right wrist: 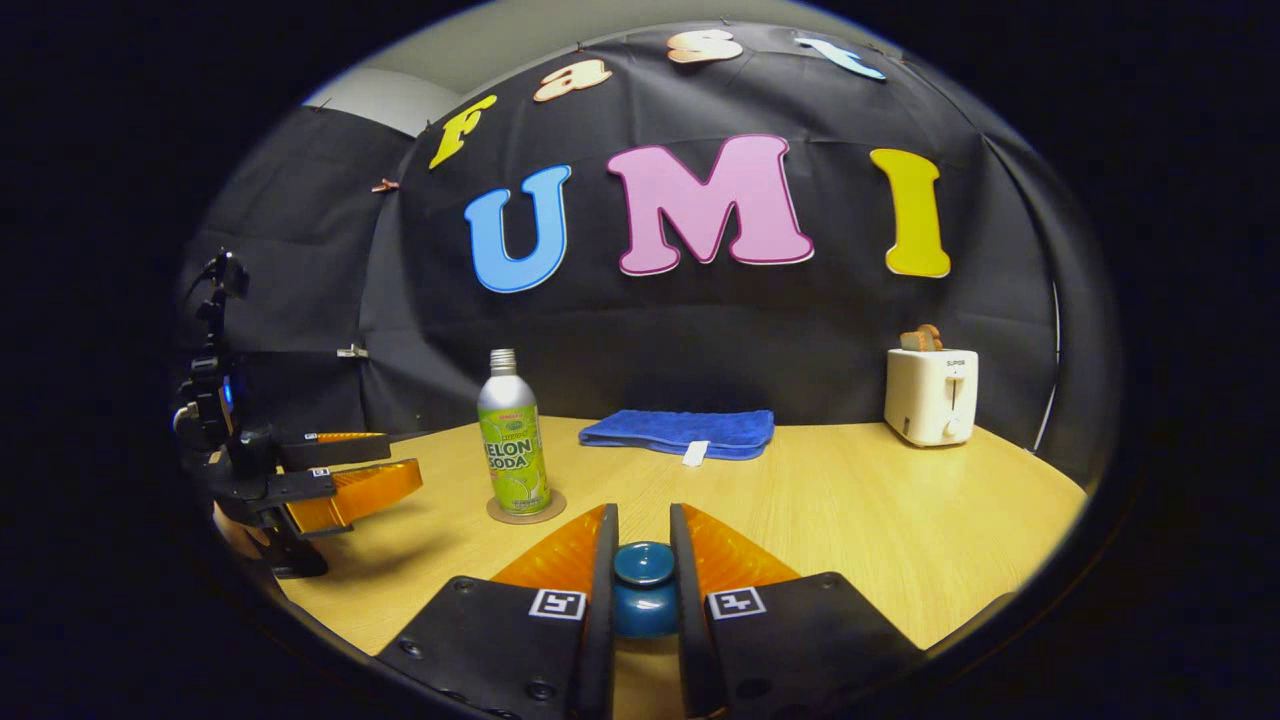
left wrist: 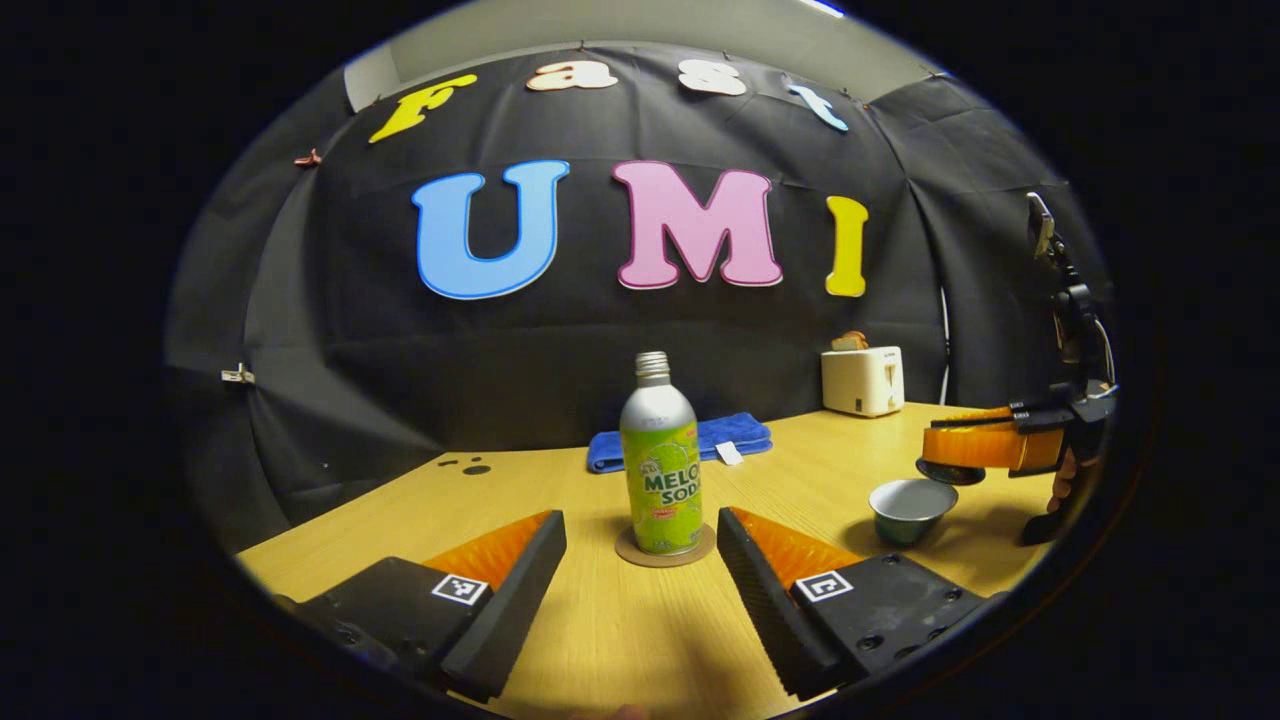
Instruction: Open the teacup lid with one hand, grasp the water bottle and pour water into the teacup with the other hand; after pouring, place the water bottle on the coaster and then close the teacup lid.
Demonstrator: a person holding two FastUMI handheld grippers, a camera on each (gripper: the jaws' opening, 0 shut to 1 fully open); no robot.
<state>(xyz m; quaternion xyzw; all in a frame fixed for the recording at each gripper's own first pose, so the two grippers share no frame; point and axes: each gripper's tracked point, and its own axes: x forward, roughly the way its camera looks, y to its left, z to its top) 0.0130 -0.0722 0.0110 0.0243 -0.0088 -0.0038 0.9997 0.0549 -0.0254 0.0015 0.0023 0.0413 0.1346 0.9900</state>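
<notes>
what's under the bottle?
The bottle stands upright on a round brown coaster, whose rim shows all around its base. The coaster's middle is covered by the bottle. The wooden table lies beneath.

Teacup lid [right wrist: 644, 588] mostly hidden between the right gripper [right wrist: 644, 570] fingers at bottom centre of the right gripper view; only the knob showing. Coaster [left wrist: 665, 548] largely covered by the water bottle [left wrist: 660, 470], just a rim visible. Toaster [left wrist: 863, 381] contents too small to tell. Hand at the right edge of the left gripper view cut off.
</notes>
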